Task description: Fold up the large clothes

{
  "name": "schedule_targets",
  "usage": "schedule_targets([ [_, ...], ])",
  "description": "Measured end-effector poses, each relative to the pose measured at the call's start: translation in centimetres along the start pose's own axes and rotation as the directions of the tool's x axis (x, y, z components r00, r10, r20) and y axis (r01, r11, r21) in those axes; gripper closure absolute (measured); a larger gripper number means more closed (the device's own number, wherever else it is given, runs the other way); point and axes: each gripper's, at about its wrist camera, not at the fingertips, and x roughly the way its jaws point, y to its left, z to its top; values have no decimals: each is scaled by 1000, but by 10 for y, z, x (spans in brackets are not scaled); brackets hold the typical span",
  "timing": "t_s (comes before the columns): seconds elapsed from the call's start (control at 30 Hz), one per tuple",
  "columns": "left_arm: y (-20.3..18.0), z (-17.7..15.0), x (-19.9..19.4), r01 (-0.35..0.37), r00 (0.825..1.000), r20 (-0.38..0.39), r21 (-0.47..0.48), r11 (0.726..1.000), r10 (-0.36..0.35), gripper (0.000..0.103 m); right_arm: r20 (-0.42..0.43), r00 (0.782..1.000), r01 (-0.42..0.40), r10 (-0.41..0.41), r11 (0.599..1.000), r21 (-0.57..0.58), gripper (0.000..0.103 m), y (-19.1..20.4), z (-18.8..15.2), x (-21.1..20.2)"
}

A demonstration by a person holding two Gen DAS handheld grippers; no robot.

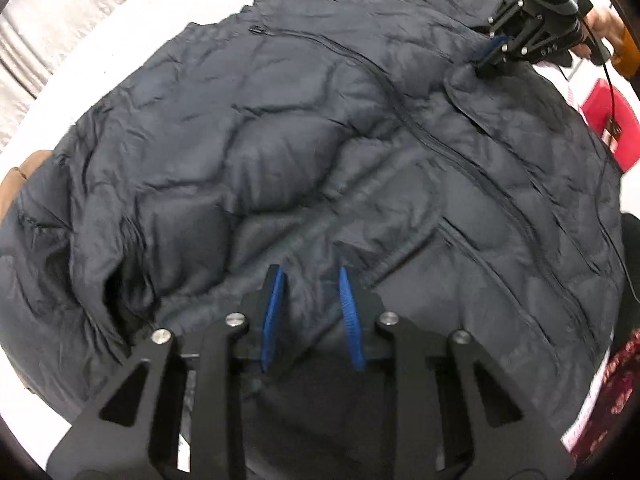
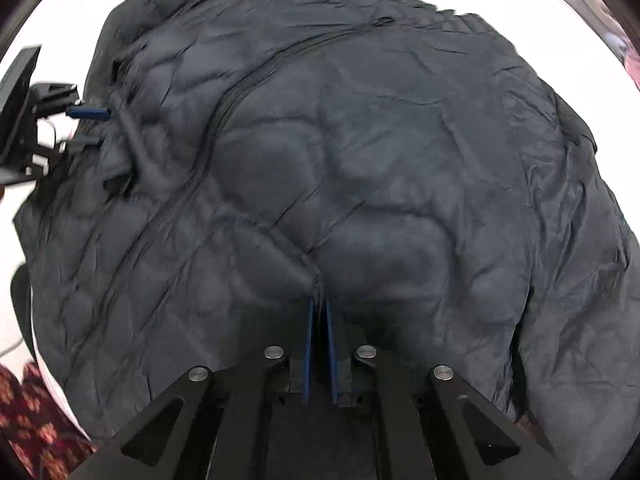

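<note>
The dark quilted puffer jacket [image 1: 320,152] lies spread, zipper up, on the white table [image 1: 120,60], seemingly unfolded. The left gripper [image 1: 312,300] and right gripper [image 2: 319,312] each pinch a fabric ridge; every fold remains.

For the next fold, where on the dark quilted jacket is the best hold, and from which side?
Probably the hem edge nearest the camera, from above. The quilted jacket lies flat and zipped on the white surface, so only a thin edge pinches cleanly. The right gripper is shut on such a fold; the left gripper straddles another.
</note>
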Motion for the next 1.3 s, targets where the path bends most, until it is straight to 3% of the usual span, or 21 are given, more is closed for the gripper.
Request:
schedule_targets([
  [0.2,-19,-46,7,42,998,-55,5,999,-42,72,63,996,-64,68,996,-70,98,33,-58,-42],
  [0.3,-25,-68,8,31,999,-32,-28,999,-32,72,9,995,-99,100,993,-71,97,50,-93,-30],
  [0.4,-29,-79,-4,34,999,-9,-60,998,-35,71,-65,996,-63,58,995,-73,95,66,-130,-11],
  [0.5,-37,-84,-33,32,998,57,-40,999,-30,56,-24,998,-65,63,996,-57,89,72,-151,-20],
  [0.57,-39,-81,-54,12,990,139,-35,999,-7,38,65,995,-71,72,997,-23,83,68,-154,-41],
  [0.63,-34,-73,-69,-1,974,227,-70,998,16,32,153,986,-70,67,997,14,68,62,-156,-61],
  [0.67,-28,-68,-70,-2,968,250,-95,995,26,30,213,976,-51,39,998,48,52,57,-152,-69],
  [0.7,-20,-60,-69,6,960,277,-154,988,38,30,257,966,-32,10,996,80,43,55,-149,-72],
  [0.8,3,-46,-45,3,960,269,-301,954,81,29,348,936,-29,-49,976,215,42,39,-123,-65],
  [0.87,8,-49,-12,6,981,184,-361,933,65,29,359,932,-55,-60,951,304,42,30,-114,-46],
  [0.93,1,-60,24,-6,998,56,-338,941,27,29,327,942,-58,-70,929,365,42,32,-107,-18],
  [1.0,-14,-77,27,-33,993,96,-289,957,63,29,272,959,-37,-83,911,411,41,29,-115,8],
  [1.07,-19,-90,19,-8,993,113,-296,955,43,29,325,939,-26,-114,917,398,40,34,-128,8],
  [1.2,-23,-113,-6,63,991,135,-276,959,-26,29,324,933,18,-157,919,394,40,49,-143,-5],
  [1.3,-19,-116,-29,13,988,153,-279,960,31,29,335,925,51,-180,931,360,40,59,-138,-16],
])
